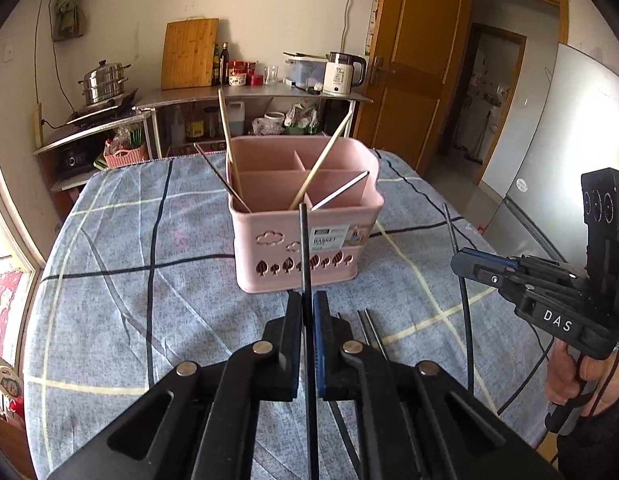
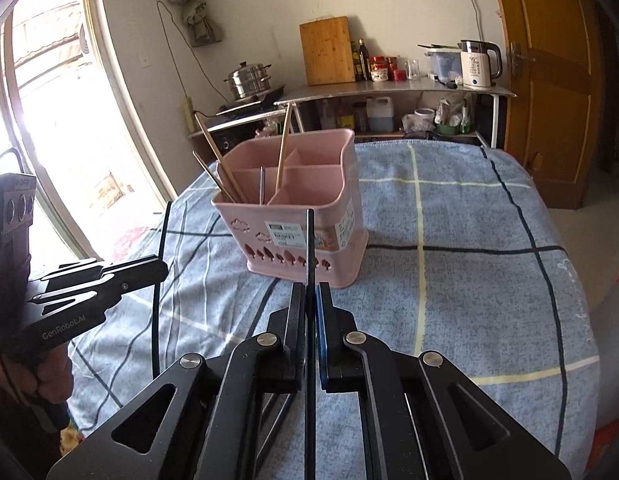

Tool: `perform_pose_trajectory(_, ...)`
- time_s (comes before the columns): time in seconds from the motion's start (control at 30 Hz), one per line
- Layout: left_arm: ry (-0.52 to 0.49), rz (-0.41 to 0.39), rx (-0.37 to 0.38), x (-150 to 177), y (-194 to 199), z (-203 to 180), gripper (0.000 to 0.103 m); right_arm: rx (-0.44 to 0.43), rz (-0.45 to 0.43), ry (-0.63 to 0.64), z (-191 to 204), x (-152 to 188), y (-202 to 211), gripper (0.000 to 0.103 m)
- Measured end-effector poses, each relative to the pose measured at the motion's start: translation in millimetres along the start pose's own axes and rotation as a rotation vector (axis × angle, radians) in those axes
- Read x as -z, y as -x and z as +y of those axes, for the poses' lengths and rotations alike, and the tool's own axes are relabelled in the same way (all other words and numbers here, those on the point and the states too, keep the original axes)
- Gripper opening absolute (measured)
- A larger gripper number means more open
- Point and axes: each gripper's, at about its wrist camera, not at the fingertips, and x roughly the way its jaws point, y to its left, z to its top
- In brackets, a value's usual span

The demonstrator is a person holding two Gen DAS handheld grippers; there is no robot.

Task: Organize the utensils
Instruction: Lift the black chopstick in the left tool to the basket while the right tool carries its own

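Left gripper clenched on a black chopstick, stick upright between the pads. Right gripper same: clamped on a second black chopstick. In the left wrist view the right gripper sits at 3 o'clock, a hand on its grip.

Pink utensil basket stands at 12 o'clock from both grippers, on the table, near its middle. Divided into compartments; two wooden chopsticks lean out of it, plus a dark one and a white-and-metal one. Which compartment each is in: can't tell for sure. Two more dark chopsticks lie flat on the cloth just right of the left gripper's tips.

Table covered with a blue-grey plaid cloth, wrinkled. Behind, at 12 o'clock: metal shelf with cutting board, bottles, jars, white kettle. Steamer pot at 10 o'clock. Wooden door at 1 o'clock. Bright window at 9 o'clock in the right wrist view.
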Motion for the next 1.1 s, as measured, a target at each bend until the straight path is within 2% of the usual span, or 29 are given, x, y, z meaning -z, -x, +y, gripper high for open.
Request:
perform_pose_trajectory(0.2, -0.015, -0.054, -0.001, -18.4, 16.3, 2.4, 0.005, 0.003, -0.066, 0.010, 0.7, -16.1, 19.2, 0.005)
perform_pose_trajectory(0.37, -0.022, -0.069, 0.008, -25.4, 21.7, 3.0, 0.005, 0.004, -0.097, 0.027, 3.7, -23.4, 28.8, 0.005)
perform_pose_trajectory(0.5, -0.024, 0.002, 0.008, -14.8, 2.5, 3.7, 0.005, 0.001, -0.097, 0.021, 2.2, -21.8, 28.8, 0.005)
perform_pose_trajectory(0.57, -0.041, 0.070, 0.008, -3.9, -17.6, 2.7, 0.006, -0.001, -0.092, 0.018, 0.1, -20.3, 27.2, 0.005)
perform_pose_trajectory(0.7, -0.042, 0.224, -0.014, 19.6, -69.0, 6.2, 0.016, -0.006, -0.088, 0.019, -1.0, -19.4, 26.8, 0.005)
perform_pose_trajectory(0.77, -0.032, 0.277, -0.020, 30.2, -89.3, 9.6, 0.016, -0.007, -0.087, 0.022, -1.0, -19.3, 27.5, 0.005)
perform_pose_trajectory(0.87, -0.012, 0.309, -0.024, 33.5, -107.8, 13.7, 0.016, -0.006, -0.084, 0.025, -2.2, -19.0, 27.7, 0.005)
perform_pose_trajectory(0.93, -0.009, 0.327, -0.016, 34.0, -116.3, 12.8, 0.021, -0.005, -0.083, 0.027, -2.9, -18.7, 27.7, 0.005)
perform_pose_trajectory(1.0, -0.018, 0.340, -0.020, 33.5, -123.1, 10.6, 0.022, -0.004, -0.082, 0.027, -3.4, -18.6, 27.2, 0.005)
perform_pose_trajectory(1.1, -0.032, 0.335, -0.027, 29.2, -127.8, 6.4, 0.022, -0.003, -0.079, 0.027, -4.1, -18.2, 26.0, 0.005)
